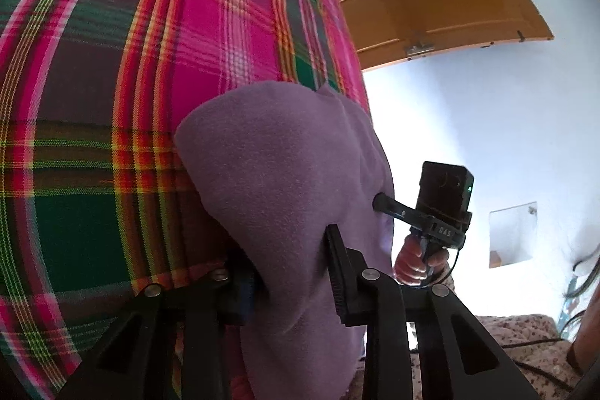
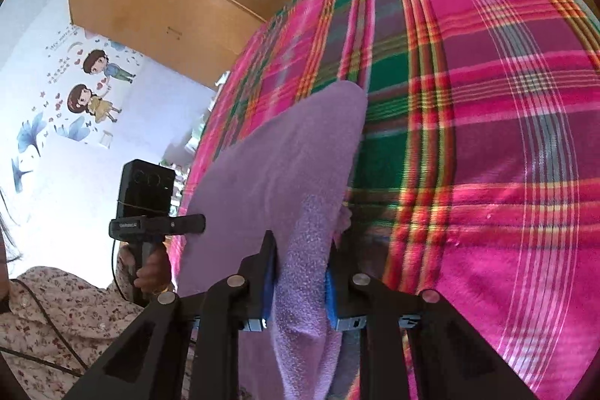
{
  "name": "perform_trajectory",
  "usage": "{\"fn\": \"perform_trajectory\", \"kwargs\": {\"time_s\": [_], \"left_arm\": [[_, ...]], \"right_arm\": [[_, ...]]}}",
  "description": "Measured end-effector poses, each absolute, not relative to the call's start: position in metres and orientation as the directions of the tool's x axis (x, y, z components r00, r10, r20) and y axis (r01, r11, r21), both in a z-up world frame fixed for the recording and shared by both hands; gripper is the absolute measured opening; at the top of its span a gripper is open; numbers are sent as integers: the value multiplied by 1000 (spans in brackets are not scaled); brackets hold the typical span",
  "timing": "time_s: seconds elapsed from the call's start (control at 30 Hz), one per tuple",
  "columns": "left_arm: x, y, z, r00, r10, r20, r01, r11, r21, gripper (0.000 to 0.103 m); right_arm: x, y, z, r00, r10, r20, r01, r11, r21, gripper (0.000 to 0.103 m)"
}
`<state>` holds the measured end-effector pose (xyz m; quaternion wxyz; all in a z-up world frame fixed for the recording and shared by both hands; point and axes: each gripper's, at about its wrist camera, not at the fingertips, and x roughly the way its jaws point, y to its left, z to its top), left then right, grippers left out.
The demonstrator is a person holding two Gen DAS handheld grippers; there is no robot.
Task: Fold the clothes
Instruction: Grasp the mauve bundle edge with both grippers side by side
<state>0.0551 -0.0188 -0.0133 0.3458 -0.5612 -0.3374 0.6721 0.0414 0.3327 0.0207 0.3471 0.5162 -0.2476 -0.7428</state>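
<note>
Left wrist view
- garment: we see a purple fleece garment point(image 1: 285, 175) at centre frame, hanging over the plaid bed cover point(image 1: 112, 100) that fills the left.
- left claw point(image 1: 290, 272): pinching the fleece, bottom centre; cloth bunched between both fingers.
- right claw point(image 1: 378, 202): right of centre, tip buried in the fleece edge, a hand point(image 1: 416, 261) under it.
- background: wooden door point(image 1: 442, 6), upper right.

Right wrist view
- garment: we see the fleece point(image 2: 285, 167) stretched at centre.
- right claw point(image 2: 302, 272): pinching a fold, bottom centre, blue pads against it.
- left claw point(image 2: 200, 223): left of centre, at the cloth's edge.
- person: floral sleeve point(image 2: 56, 317), lower left.
</note>
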Motion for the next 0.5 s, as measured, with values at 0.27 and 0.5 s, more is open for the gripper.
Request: {"fn": "perform_trajectory", "kwargs": {"time_s": [0.27, 0.5], "left_arm": [[51, -19, -2, -165, 846, -507, -117, -528, -841, 30], [38, -35, 15, -227, 829, -511, -134, -547, -826, 30]], "right_arm": [[52, 323, 41, -278, -782, -557, 275, -621, 734, 22], [45, 304, 54, -292, -803, -520, 315, -594, 740, 22]]}}
